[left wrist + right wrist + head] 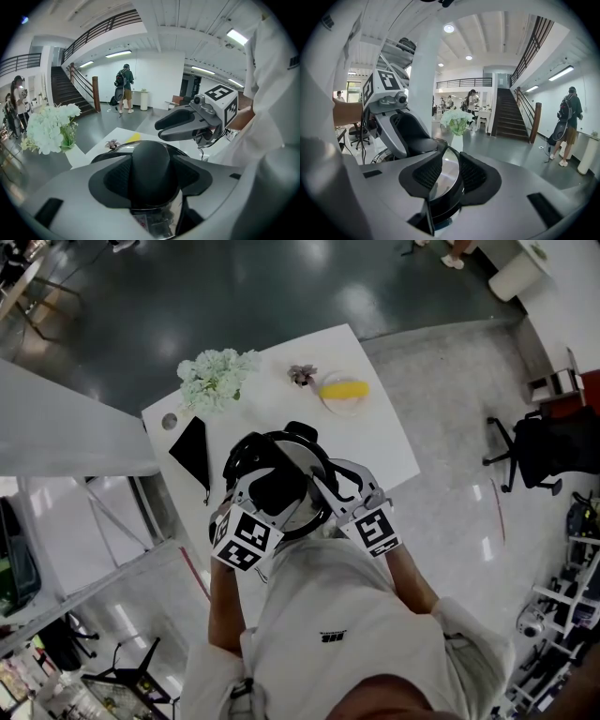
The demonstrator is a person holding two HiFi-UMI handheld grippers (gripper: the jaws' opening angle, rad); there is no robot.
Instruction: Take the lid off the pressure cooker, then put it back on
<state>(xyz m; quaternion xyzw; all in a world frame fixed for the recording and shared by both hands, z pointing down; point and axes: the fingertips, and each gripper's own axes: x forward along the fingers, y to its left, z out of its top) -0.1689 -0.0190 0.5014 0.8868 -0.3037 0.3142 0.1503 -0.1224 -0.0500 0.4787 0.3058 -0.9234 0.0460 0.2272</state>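
Note:
The pressure cooker (298, 512) stands at the near edge of the white table (375, 437), close to the person. Its steel lid (449, 166) carries a black knob (151, 171) in the middle. My left gripper (150, 177) comes in from the left and is shut on that knob, both pads against it. From the right, my right gripper (450, 176) has its pads closed over the lid's rim. Each gripper shows in the other's view: the right gripper (161, 130) and the left gripper (408, 138). I cannot tell whether the lid rests on the pot.
Farther back on the table are a bunch of white flowers (216, 379), a small dried plant (302, 374), a plate with a yellow thing (344, 392) and a black cloth (194, 451). An office chair (539, 451) stands to the right; people stand by the stairs.

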